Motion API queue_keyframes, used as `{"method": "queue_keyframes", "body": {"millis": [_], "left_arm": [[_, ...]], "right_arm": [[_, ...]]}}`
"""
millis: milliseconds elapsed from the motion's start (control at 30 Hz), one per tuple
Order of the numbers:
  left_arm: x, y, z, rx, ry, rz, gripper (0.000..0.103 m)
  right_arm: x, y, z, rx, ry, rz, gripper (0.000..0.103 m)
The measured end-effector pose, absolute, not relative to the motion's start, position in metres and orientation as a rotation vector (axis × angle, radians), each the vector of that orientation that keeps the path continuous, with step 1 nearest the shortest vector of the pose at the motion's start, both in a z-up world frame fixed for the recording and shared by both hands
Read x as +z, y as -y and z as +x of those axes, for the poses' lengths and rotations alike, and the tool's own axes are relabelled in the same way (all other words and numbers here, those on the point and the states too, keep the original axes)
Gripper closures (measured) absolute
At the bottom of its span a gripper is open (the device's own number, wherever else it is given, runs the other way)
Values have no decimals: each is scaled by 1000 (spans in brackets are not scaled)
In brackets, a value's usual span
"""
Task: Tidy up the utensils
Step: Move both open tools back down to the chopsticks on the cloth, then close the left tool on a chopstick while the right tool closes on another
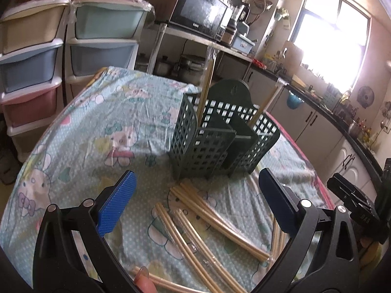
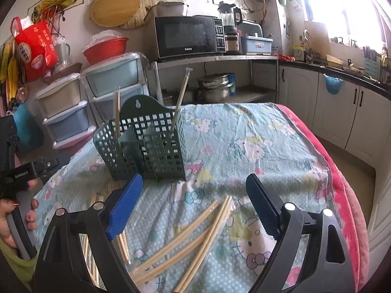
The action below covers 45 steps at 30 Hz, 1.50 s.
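The left gripper [image 1: 195,195] and right gripper [image 2: 194,196] are hanging with jaws spread wide, pinching nothing, above wrapped pale wooden chopsticks [image 1: 221,216] lying beside the dark green plastic grid holder [image 1: 220,136] on the cartoon-cloth worktop [image 1: 97,127].

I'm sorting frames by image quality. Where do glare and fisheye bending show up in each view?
Left wrist view: the window blows out white at upper right, and the drawer towers bow at the left edge. Right wrist view: the window glares at upper right, and the counter curves.
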<state>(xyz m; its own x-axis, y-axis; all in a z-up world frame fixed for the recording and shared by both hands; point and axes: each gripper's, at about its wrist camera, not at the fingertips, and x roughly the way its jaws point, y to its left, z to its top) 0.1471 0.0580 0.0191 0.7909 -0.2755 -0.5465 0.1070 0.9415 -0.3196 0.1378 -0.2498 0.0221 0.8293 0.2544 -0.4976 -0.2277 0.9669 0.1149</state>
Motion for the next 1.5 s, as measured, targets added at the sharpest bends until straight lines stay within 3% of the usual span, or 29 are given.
{"method": "queue_keyframes", "body": {"millis": [200, 467, 533, 667, 833, 1000, 1300, 1500], "left_arm": [[3, -55, 148, -213, -679, -271, 11], [-17, -47, 158, -218, -755, -233, 11], [-22, -46, 162, -216, -771, -223, 18], [-33, -49, 175, -229, -819, -256, 40], [-46, -60, 196, -238, -875, -302, 52], [-55, -63, 211, -236, -907, -305, 70], [-63, -63, 226, -242, -918, -291, 72], [-65, -61, 230, -238, -919, -272, 86]], "right_arm": [[11, 254, 140, 255, -569, 68, 20], [-9, 258, 148, 251, -659, 84, 30], [-15, 261, 151, 247, -679, 95, 35], [-21, 266, 154, 242, -703, 118, 39], [-23, 272, 157, 229, -714, 139, 39], [-26, 273, 162, 224, -726, 138, 40], [-30, 275, 182, 205, -770, 119, 40], [-41, 274, 203, 205, -846, 92, 44]]}}
